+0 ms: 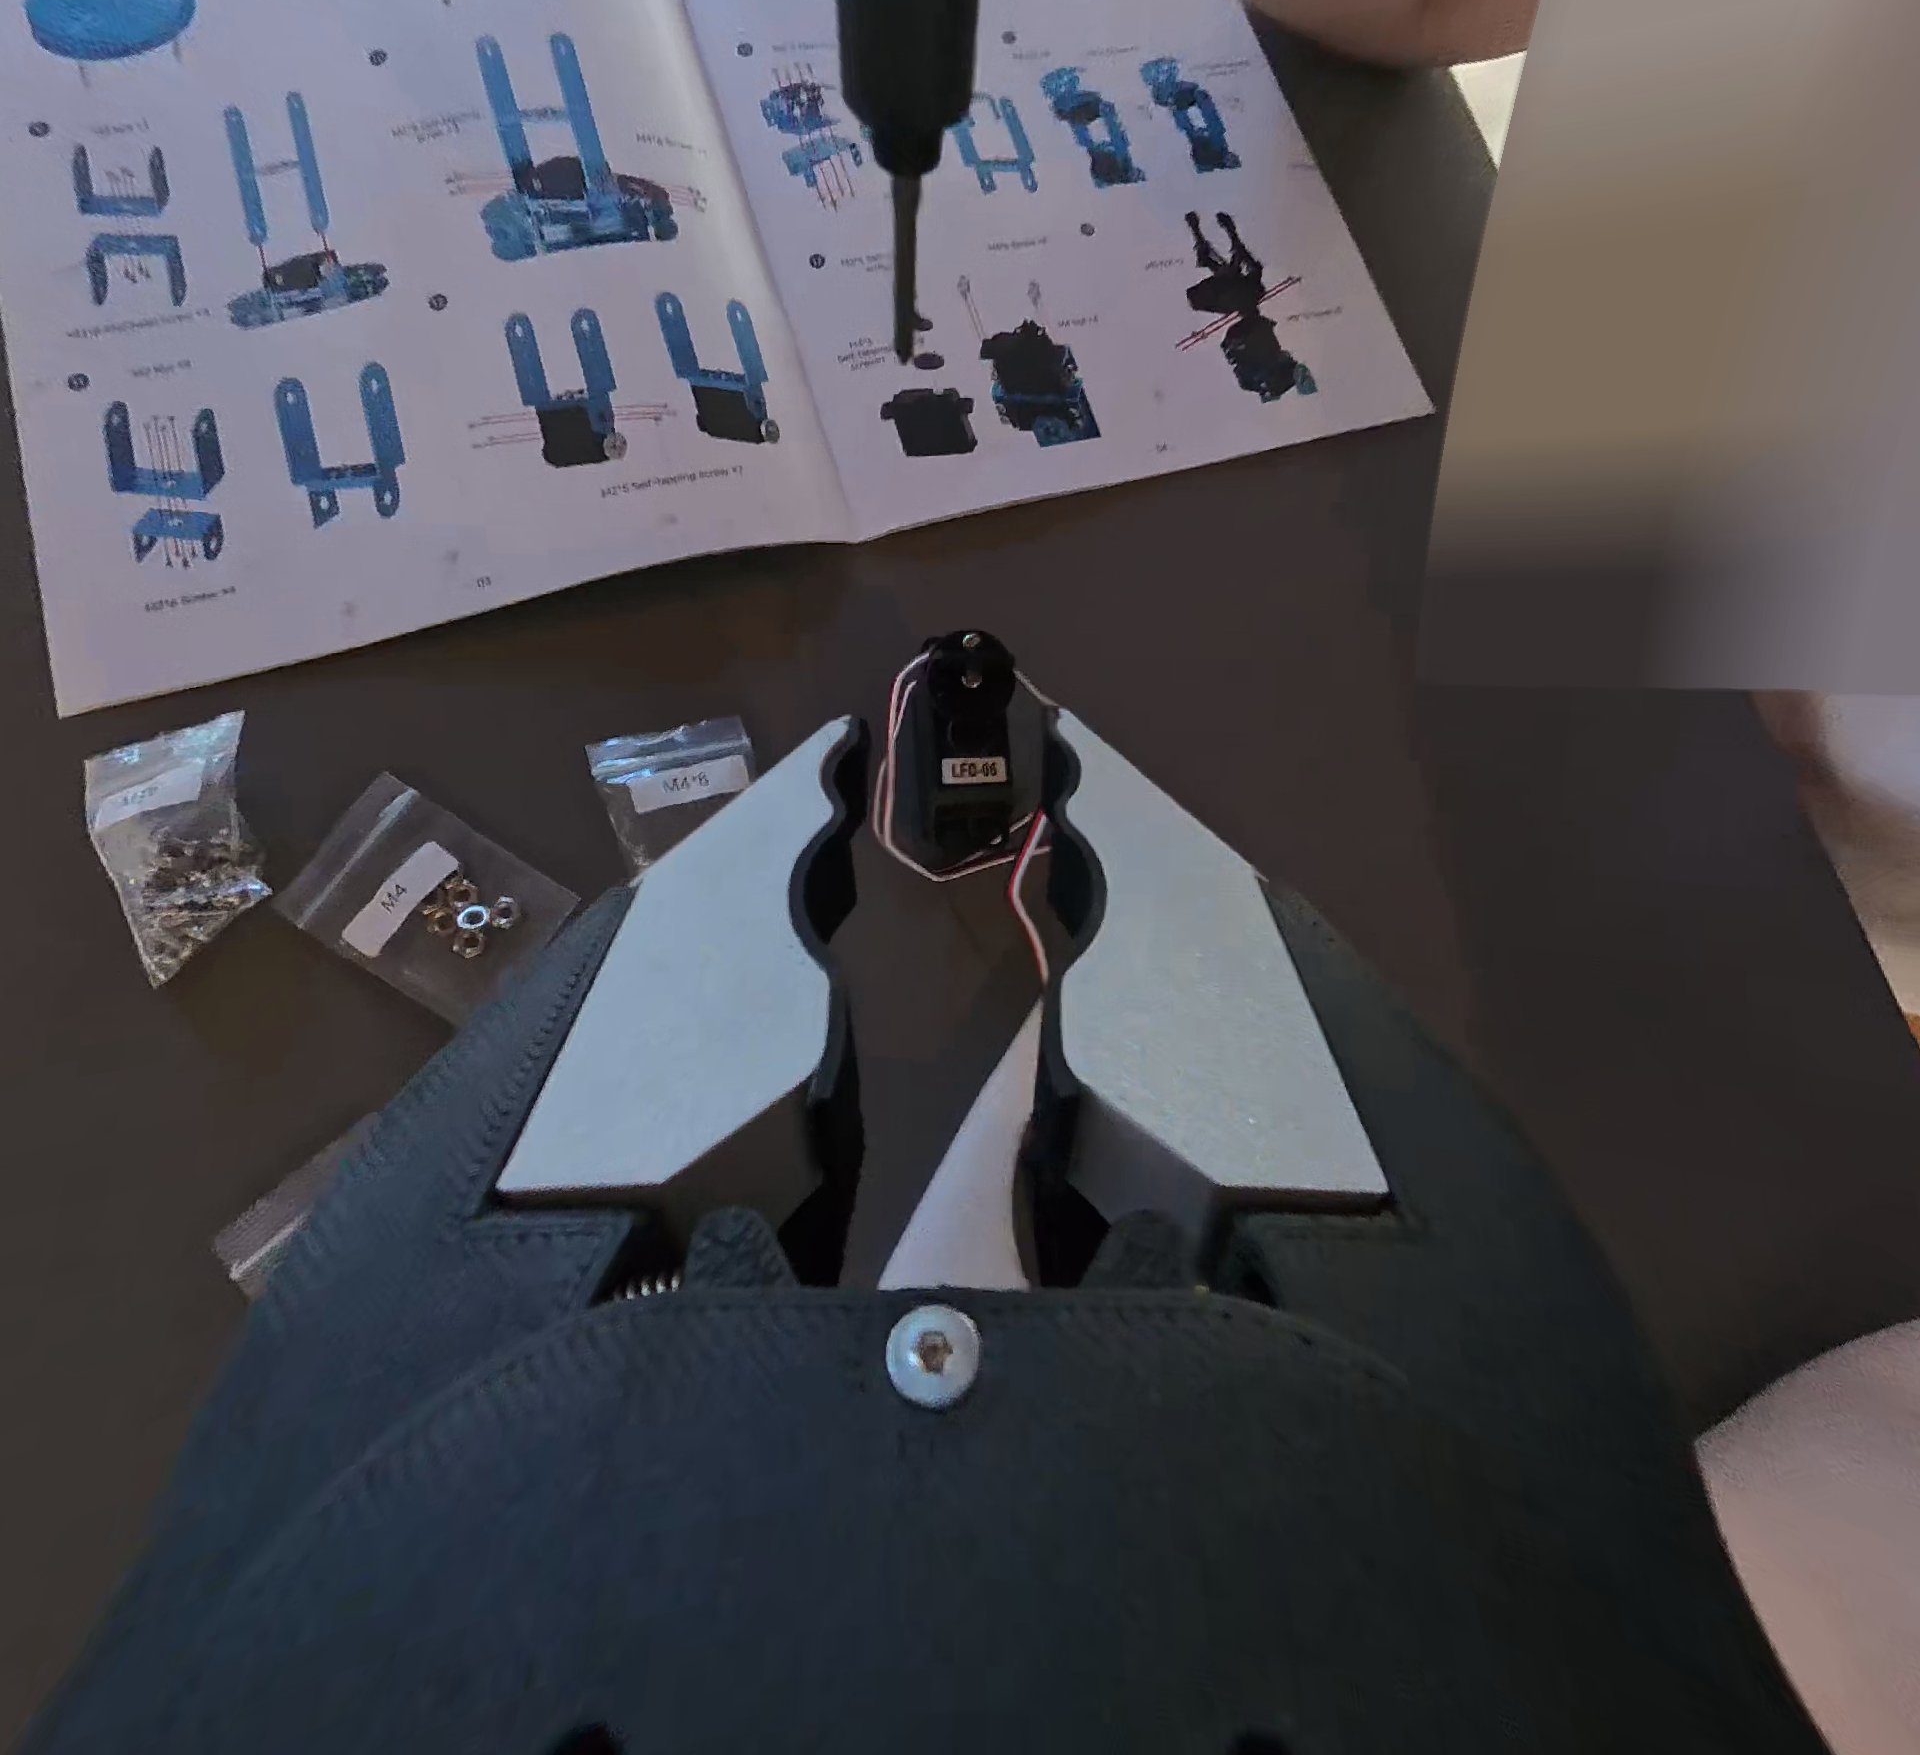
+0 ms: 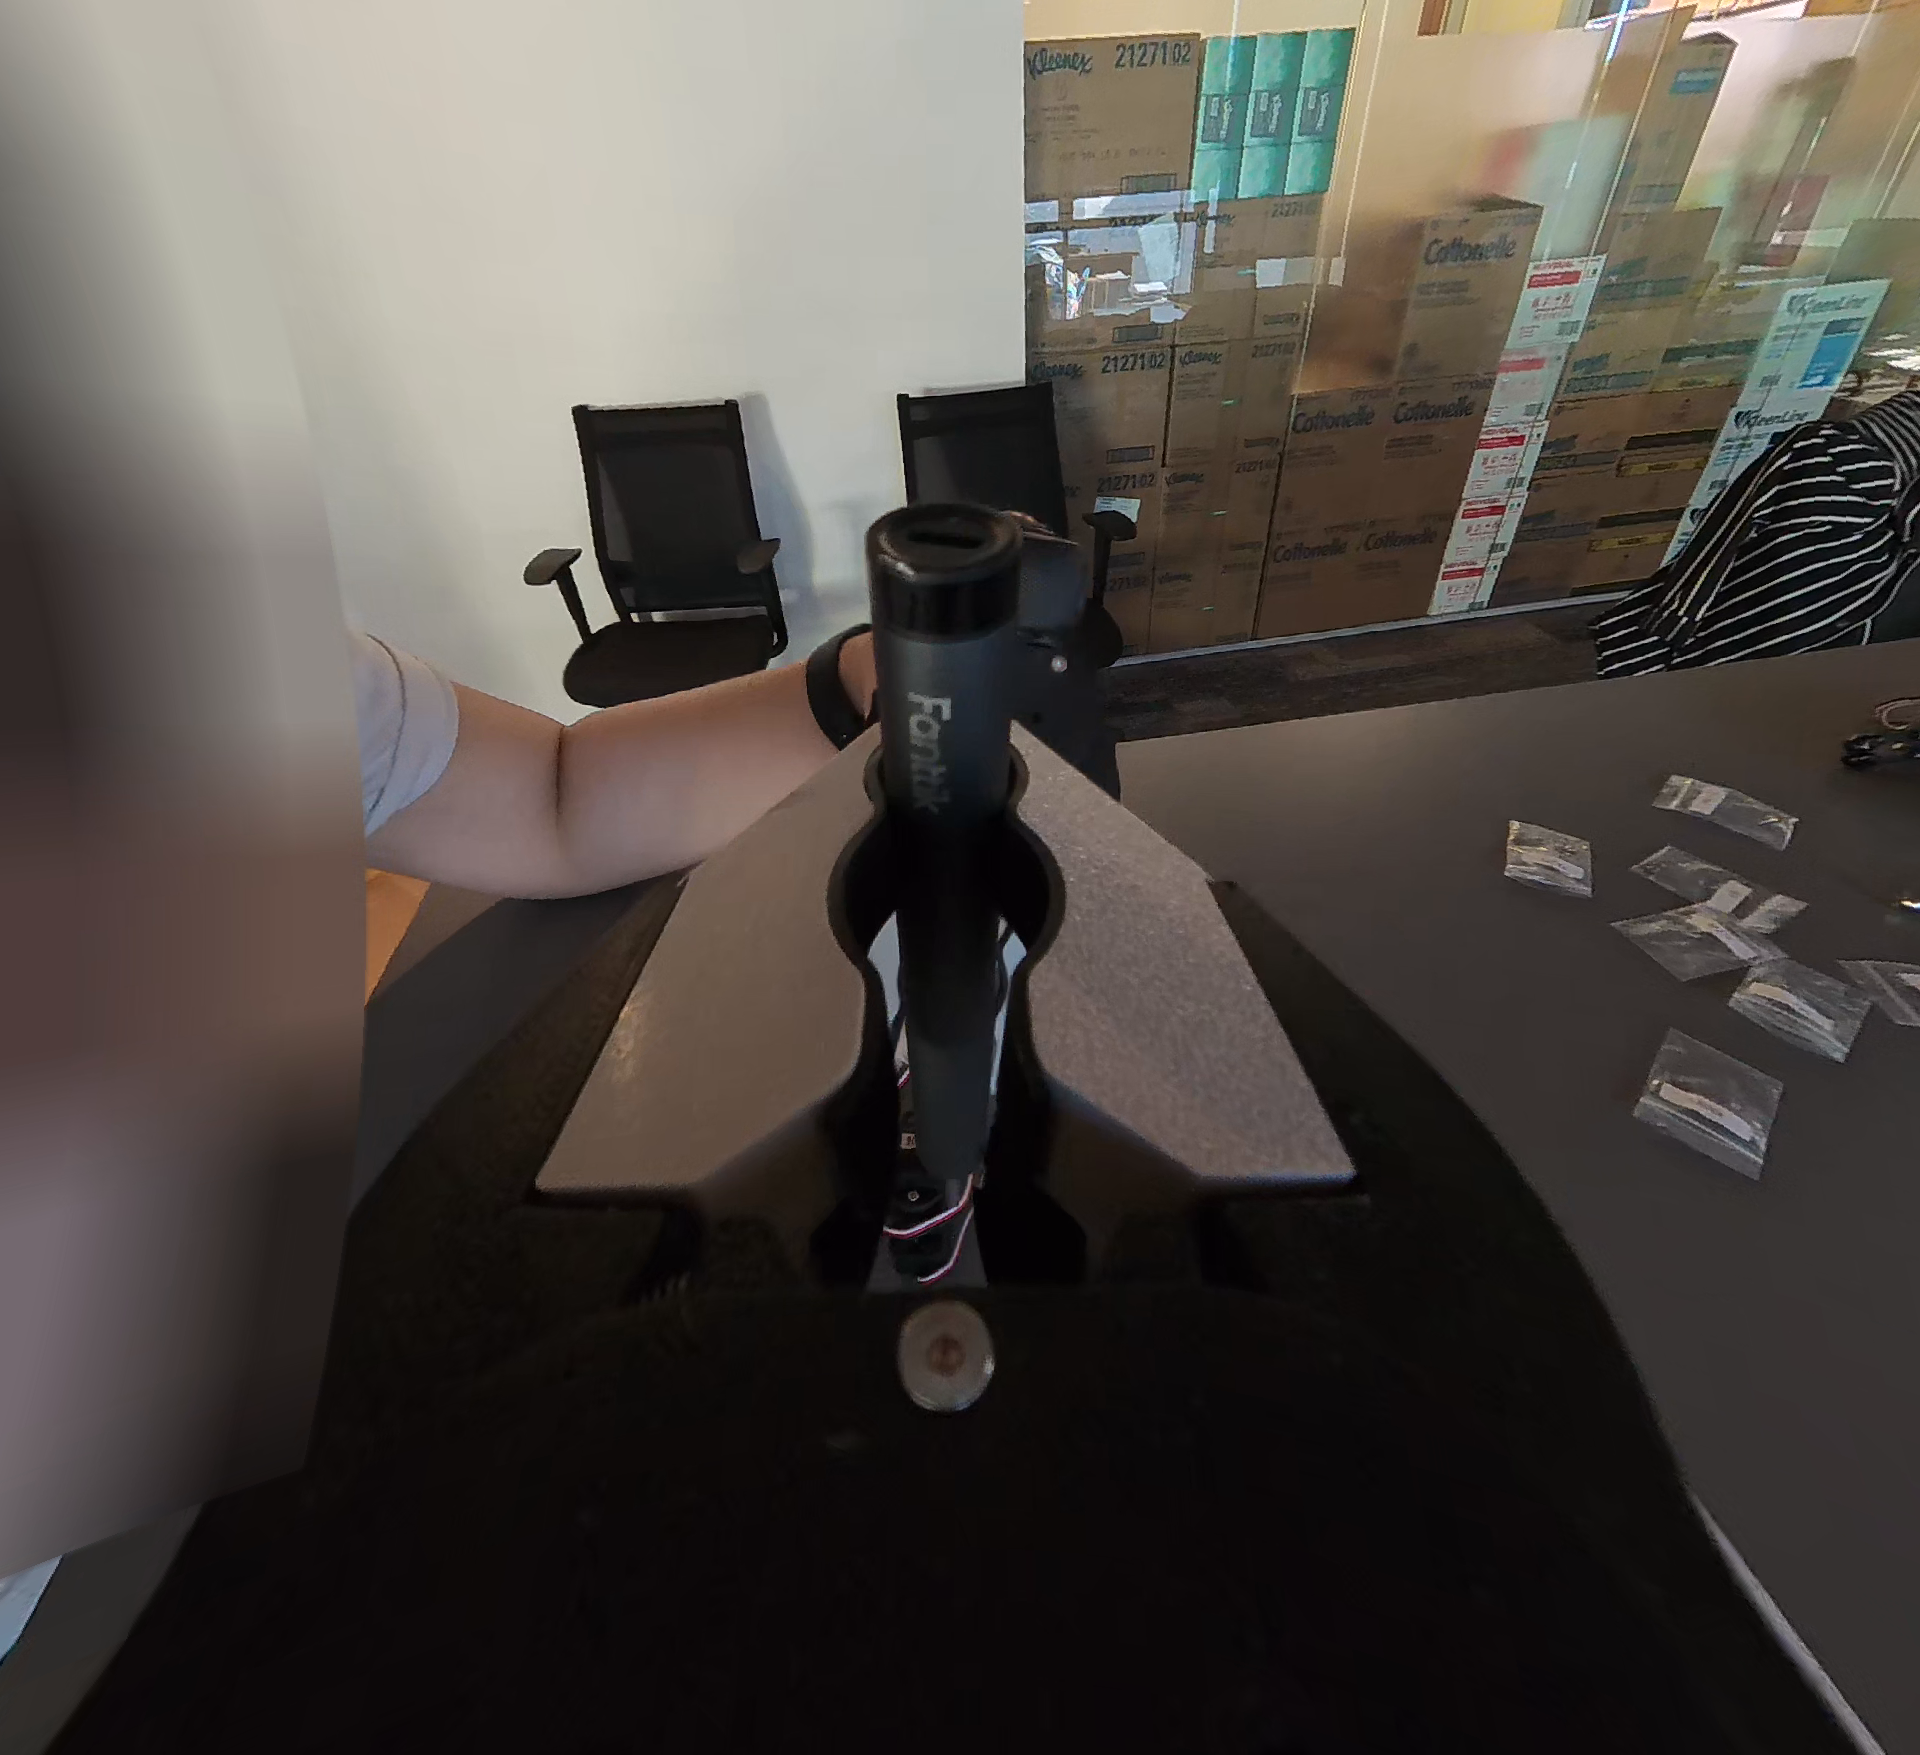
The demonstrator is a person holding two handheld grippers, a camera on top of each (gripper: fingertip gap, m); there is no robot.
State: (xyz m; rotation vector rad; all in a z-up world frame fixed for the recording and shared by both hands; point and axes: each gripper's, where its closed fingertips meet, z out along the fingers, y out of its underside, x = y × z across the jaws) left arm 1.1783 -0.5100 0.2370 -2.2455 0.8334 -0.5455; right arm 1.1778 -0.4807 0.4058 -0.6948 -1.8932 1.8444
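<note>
Left wrist view: the left gripper (image 1: 956,749) has its fingers drawn in against the sides of a small black servo motor (image 1: 961,770), which stands upright on the dark table (image 1: 1507,874) near its middle, its red, white and dark leads trailing back between the fingers. Above the servo's top a black electric screwdriver (image 1: 902,43) hangs tip-down, the bit well clear of the servo and crossing an open instruction booklet (image 1: 416,251) that lies toward the table's far side. Three small clear bags of hardware (image 1: 416,884) sit just left of the gripper, below the booklet's near edge. No screw can be made out on the bit, and whether any is already seated in the servo's top is too small to tell.

Right wrist view: the right gripper (image 2: 943,791) is clamped on the screwdriver's barrel, the butt end rising past the fingertips. A bare forearm (image 2: 582,801) crosses behind it to the table's near edge. More clear bags (image 2: 1704,978) lie scattered toward the right side of the table. The servo shows only as a sliver of wire and black casing, probably, through the gap below the barrel; a blurred patch covers the left side.
</note>
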